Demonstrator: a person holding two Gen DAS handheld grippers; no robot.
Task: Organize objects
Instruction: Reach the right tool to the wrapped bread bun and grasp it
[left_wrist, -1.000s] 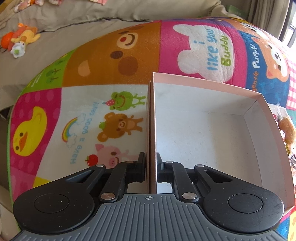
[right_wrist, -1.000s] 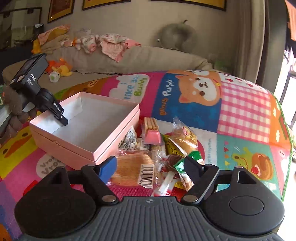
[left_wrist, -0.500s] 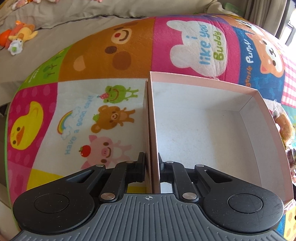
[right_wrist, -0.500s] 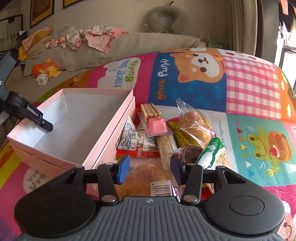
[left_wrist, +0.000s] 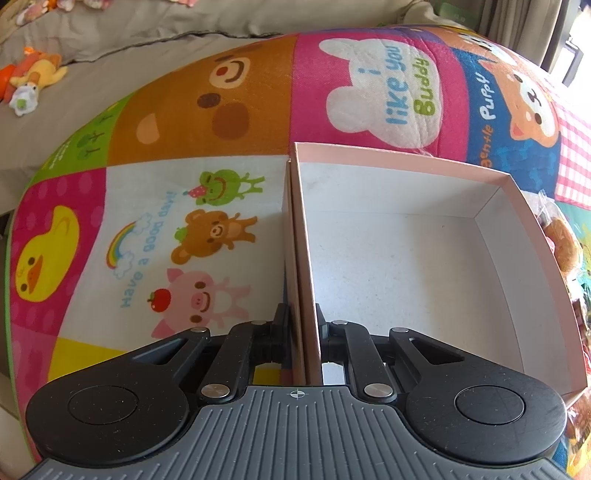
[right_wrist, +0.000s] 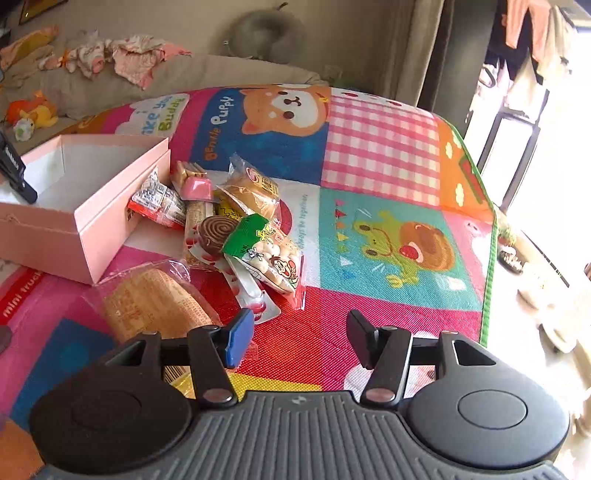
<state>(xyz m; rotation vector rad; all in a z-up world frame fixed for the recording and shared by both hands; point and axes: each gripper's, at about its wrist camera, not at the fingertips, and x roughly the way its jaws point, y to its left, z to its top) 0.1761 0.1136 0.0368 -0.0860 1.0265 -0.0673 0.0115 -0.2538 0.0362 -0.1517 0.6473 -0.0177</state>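
Where snacks (right_wrist: 236, 221) lie, cartoon play mat (right_wrist: 384, 166) covers surface; sofa (right_wrist: 192, 74) behind.

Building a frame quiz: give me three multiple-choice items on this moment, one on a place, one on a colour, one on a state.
1. Where does the snack pile lie?
A. inside the box
B. on the mat beside the box
C. on the sofa

2. What colour is the box outside?
A. pink
B. blue
C. green

3. What does the left gripper hold?
A. a snack packet
B. nothing
C. the box's side wall

Answers: 1 B, the packets rest on the play mat against the box's outer side; 2 A, its rim and outer walls are pink; 3 C, its fingers clamp the wall from both sides.
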